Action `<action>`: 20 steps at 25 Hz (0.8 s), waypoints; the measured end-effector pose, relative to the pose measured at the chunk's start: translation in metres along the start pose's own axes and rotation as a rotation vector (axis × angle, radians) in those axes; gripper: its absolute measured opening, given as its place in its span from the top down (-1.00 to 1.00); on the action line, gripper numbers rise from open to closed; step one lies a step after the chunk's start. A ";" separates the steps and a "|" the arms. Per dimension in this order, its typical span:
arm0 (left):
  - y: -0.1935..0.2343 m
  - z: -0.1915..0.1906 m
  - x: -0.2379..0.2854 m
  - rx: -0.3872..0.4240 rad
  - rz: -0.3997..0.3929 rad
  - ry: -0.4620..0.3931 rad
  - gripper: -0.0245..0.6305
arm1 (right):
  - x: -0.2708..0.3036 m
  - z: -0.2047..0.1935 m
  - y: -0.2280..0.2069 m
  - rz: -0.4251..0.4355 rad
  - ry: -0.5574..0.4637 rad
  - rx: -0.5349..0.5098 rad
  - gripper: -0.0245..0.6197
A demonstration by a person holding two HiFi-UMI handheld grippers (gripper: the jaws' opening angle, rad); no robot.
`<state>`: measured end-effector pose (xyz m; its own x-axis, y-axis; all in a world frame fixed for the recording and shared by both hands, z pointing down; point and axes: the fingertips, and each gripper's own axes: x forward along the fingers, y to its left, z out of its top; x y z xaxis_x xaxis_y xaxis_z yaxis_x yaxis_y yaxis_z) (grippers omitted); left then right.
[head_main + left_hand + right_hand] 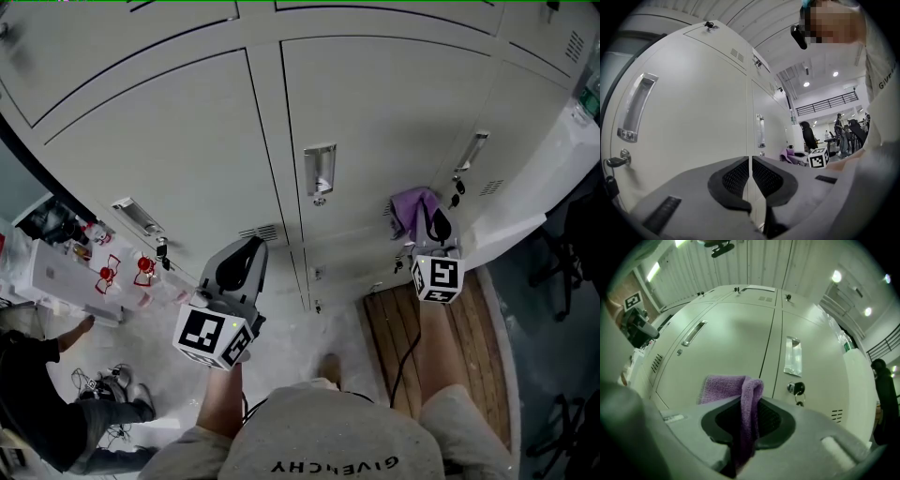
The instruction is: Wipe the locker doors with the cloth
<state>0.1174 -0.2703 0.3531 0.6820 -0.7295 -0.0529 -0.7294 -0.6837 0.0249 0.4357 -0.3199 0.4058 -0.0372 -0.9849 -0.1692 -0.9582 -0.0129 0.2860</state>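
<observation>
Grey locker doors (pixel 375 122) fill the view, with the cloth raised to them.

Right tool (pixel 749 416) is clamped on the purple cloth (pixel 736 390), which folds up over the jaws. In the head view it sits at 3 o'clock, near the low part of the doors, with a handle (pixel 473 150) and key (pixel 457 192) at 1 o'clock of it. Whether the cloth touches the metal cannot be told. Left tool (pixel 750 176) hangs at 8 o'clock with its jaws together on nothing. The wipe looks to be at its start. The next move likely calls for pressing the cloth flat on the door and sweeping across it, keeping clear of the key and handle.
</observation>
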 end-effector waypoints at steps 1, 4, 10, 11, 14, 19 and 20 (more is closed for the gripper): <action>0.002 -0.003 -0.002 -0.003 0.003 -0.003 0.87 | -0.001 -0.002 -0.005 -0.025 0.015 0.016 0.76; 0.007 -0.011 -0.009 -0.013 0.014 -0.002 0.87 | -0.007 -0.002 -0.018 -0.102 0.031 0.070 0.76; 0.025 -0.019 -0.031 -0.009 0.070 0.005 0.87 | -0.021 0.029 0.005 -0.088 -0.032 0.101 0.76; 0.029 -0.019 -0.037 -0.003 0.081 0.004 0.87 | -0.024 0.035 0.012 -0.079 -0.042 0.111 0.76; 0.039 -0.015 -0.055 0.009 0.120 -0.008 0.87 | -0.032 0.052 0.036 -0.037 -0.057 0.141 0.76; 0.057 -0.010 -0.086 0.007 0.172 -0.026 0.87 | -0.045 0.074 0.083 0.060 -0.062 0.189 0.76; 0.060 -0.009 -0.092 0.002 0.179 -0.030 0.87 | -0.048 0.077 0.093 0.080 -0.062 0.200 0.76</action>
<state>0.0112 -0.2441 0.3688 0.5390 -0.8387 -0.0777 -0.8393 -0.5426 0.0350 0.3265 -0.2601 0.3676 -0.1264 -0.9688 -0.2134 -0.9885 0.1050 0.1089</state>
